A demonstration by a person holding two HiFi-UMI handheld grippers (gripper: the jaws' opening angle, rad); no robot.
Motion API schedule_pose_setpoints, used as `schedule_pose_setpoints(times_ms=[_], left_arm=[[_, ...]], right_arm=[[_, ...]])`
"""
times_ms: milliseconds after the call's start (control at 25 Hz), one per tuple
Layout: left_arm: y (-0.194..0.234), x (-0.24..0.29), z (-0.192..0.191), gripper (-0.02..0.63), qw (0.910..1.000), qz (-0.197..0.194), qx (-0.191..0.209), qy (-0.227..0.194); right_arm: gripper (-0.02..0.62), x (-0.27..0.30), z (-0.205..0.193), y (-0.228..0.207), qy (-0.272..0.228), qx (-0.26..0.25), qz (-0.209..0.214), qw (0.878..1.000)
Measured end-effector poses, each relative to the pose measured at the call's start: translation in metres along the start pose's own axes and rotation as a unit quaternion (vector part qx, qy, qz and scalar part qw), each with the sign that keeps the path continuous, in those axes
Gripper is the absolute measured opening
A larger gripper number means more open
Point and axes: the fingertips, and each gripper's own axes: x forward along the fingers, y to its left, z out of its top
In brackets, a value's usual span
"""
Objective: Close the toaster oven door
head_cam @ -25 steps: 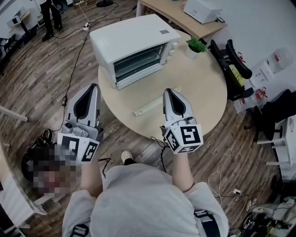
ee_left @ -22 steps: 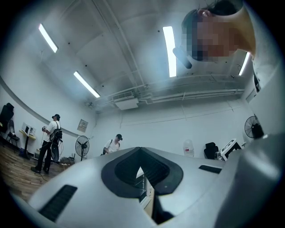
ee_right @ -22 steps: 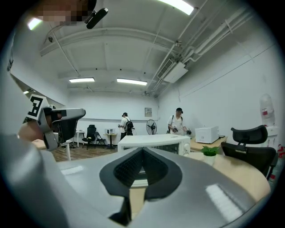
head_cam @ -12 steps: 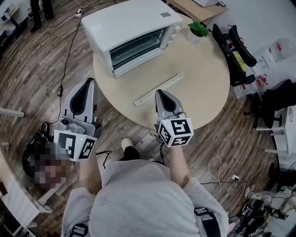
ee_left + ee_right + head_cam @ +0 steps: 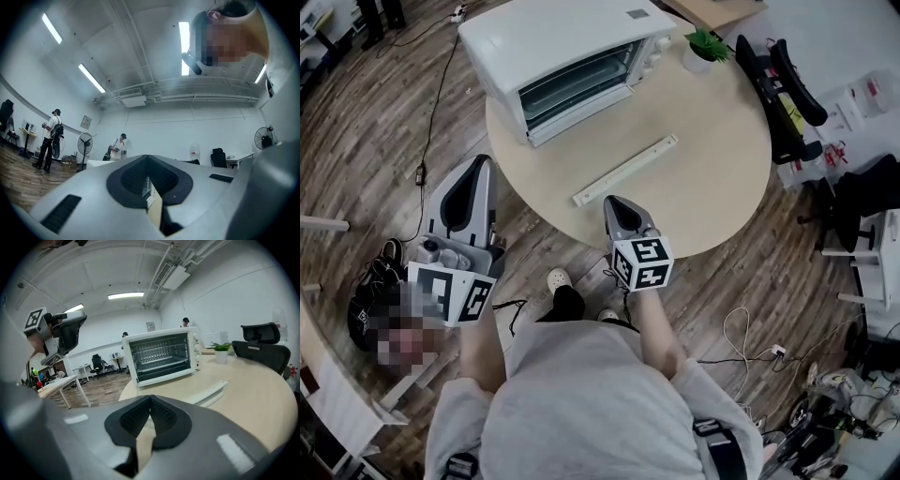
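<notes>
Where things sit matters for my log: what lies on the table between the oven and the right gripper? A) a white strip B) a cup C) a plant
A: a white strip lies on the table between oven and right gripper.

**Head view.** Cool, even light falls from above. The top of the white box-shaped toaster oven [image 5: 553, 42] is nearly washed out. Shadows on the round pale wooden table [image 5: 712, 178] are faint and soft-edged.

**Left gripper view.** The long white ceiling light strips [image 5: 91, 78] glare brightly. My left gripper [image 5: 147, 159], close to the lens, is out of focus.

**Right gripper view.** My right gripper [image 5: 150, 399] is likewise blurred, while the oven beyond it is sharp.

Both gripper views bow straight lines and darken to black at the corners.
</notes>
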Motion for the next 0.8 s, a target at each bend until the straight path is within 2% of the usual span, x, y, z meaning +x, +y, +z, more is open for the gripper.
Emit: schedule_pose_setpoints(times_ms=[360, 480, 800], left_arm=[[0.001, -0.006, -0.007, 0.006, 0.9999, 0.004, 0.002, 0.013], [0.004, -0.008, -0.008, 0.006, 0.9998, 0.010, 0.004, 0.015], [0.013, -0.015, -0.012, 0.006, 0.9995, 0.020, 0.010, 0.024]], right_arm=[[0.014, 0.021, -0.057, 0.003, 0.062, 0.004, 0.011, 0.998], [0.041, 0.030, -0.072, 0.003, 0.080, 0.001, 0.010, 0.997], [0.087, 0.052, -0.086, 0.000, 0.098, -0.025, -0.004, 0.995]])
